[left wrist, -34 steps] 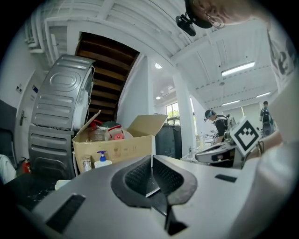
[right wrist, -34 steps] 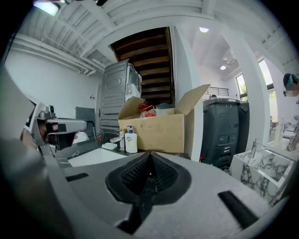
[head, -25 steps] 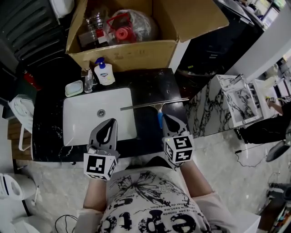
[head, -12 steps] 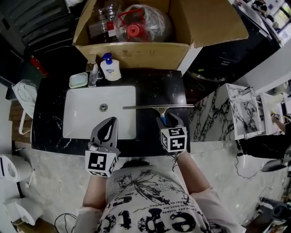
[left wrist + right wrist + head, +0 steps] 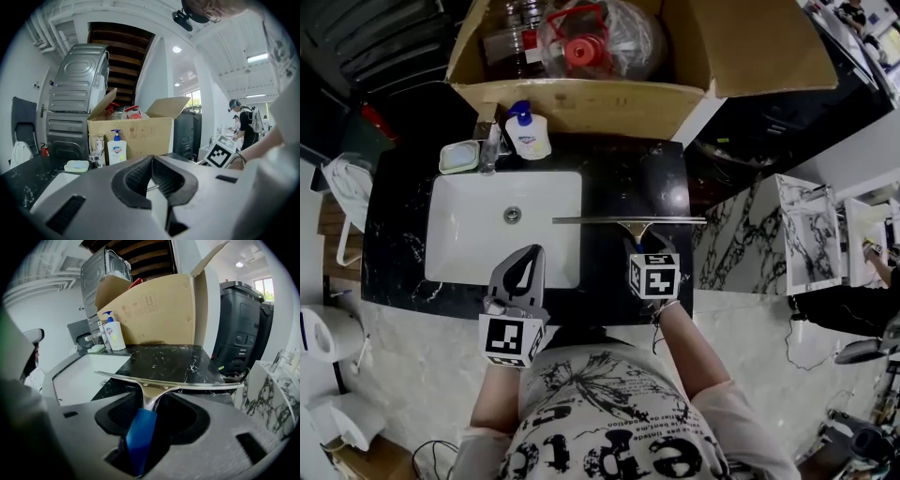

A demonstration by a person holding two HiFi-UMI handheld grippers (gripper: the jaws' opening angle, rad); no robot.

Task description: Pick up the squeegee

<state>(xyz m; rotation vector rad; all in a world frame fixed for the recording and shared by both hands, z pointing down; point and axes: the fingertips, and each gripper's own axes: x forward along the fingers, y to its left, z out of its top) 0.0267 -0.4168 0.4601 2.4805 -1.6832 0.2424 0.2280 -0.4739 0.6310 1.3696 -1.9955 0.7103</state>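
Note:
The squeegee [image 5: 628,221] lies on the black marble counter [image 5: 619,178], its long metal blade crosswise with one end over the sink's right edge and its blue handle [image 5: 139,431] pointing at me. My right gripper [image 5: 644,251] is low over that handle. Its jaws are opening, with the handle lying between them and neither pad pressing on it [image 5: 157,400]. My left gripper [image 5: 532,249] hovers over the front edge of the white sink [image 5: 469,234], shut and empty; its tips [image 5: 152,158] meet.
An open cardboard box [image 5: 581,103] full of bottles stands behind the counter. A soap pump bottle [image 5: 528,136], a faucet [image 5: 490,145] and a soap dish [image 5: 457,157] line the sink's back edge. A black bin [image 5: 243,324] and a marble block [image 5: 806,234] stand to the right.
My right gripper has dropped down over the squeegee's blue handle and its jaws have spread from shut to wide apart. The left gripper has sunk a little.

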